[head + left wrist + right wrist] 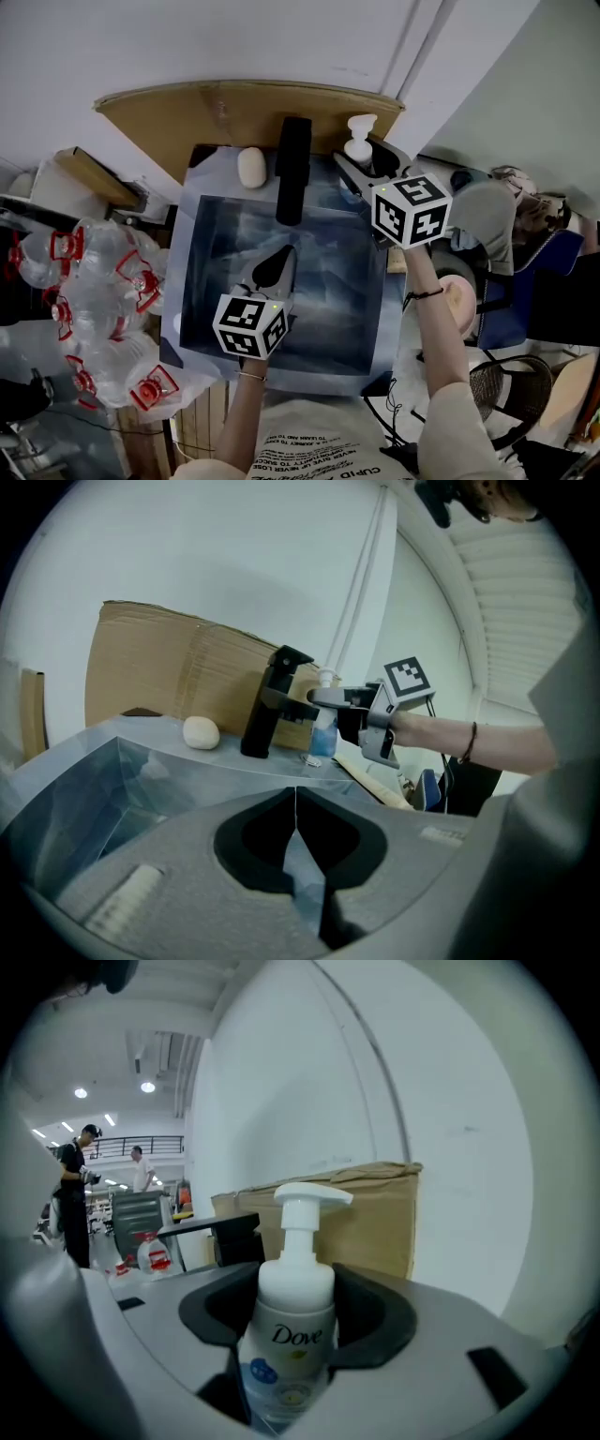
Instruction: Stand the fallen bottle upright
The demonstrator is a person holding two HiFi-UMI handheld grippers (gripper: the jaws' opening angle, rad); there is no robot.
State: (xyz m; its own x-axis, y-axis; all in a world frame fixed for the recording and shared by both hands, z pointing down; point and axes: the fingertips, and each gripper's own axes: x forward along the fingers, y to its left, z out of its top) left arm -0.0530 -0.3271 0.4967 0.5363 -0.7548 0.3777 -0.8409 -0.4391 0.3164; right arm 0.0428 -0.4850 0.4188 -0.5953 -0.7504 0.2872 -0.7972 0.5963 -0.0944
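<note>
Right gripper's [367, 165] jaws clamp upright bottle [286, 1330] — faucet [292, 169] beside; left gripper's [296, 806] jaws together, empty.

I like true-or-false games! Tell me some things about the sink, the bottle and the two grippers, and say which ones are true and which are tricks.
1. The right gripper is closed on the pump bottle. True.
2. The pump bottle is lying on its side. False: it is upright between the gripper's jaws.
3. The left gripper has its jaws wide open. False: they are shut together with nothing between them.
4. A white soap bar lies beside the black faucet. True.
5. The left gripper hovers over the sink. True.
</note>
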